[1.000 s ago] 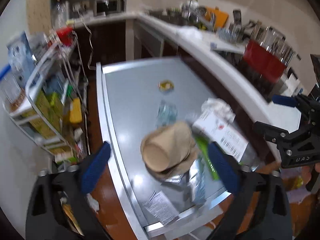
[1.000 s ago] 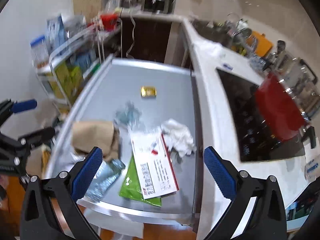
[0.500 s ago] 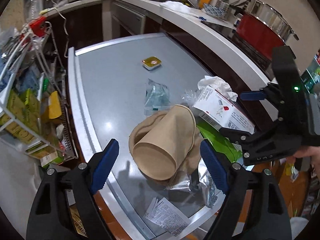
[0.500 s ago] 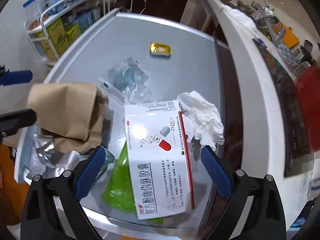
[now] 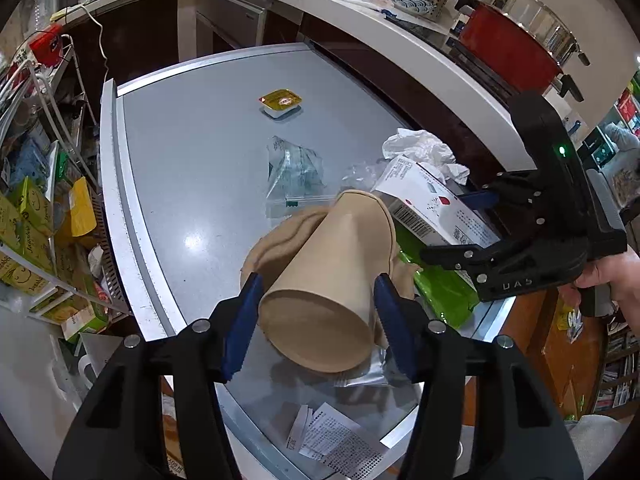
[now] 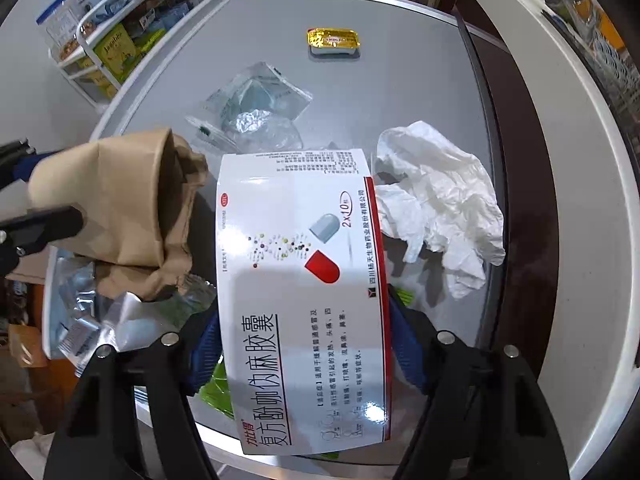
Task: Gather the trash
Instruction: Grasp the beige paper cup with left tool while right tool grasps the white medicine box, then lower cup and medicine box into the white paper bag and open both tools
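Note:
A brown paper cup lies on its side on crumpled brown paper, its mouth toward the left wrist camera. My left gripper is closing, and its blue pads touch both sides of the cup near the rim. A white medicine box with a red capsule print lies beside the cup. My right gripper is closing too, its pads against the box's two long edges. In the left wrist view a hand holds that right gripper over the box.
On the grey table lie a crumpled white tissue, a clear plastic bag, a gold-lidded sauce tub, a green packet, foil wrappers and a receipt. A wire rack stands left, a counter with a red pot right.
Both grippers came down onto the table and narrowed their jaws: the left around the paper cup, the right around the medicine box, which now fills its view.

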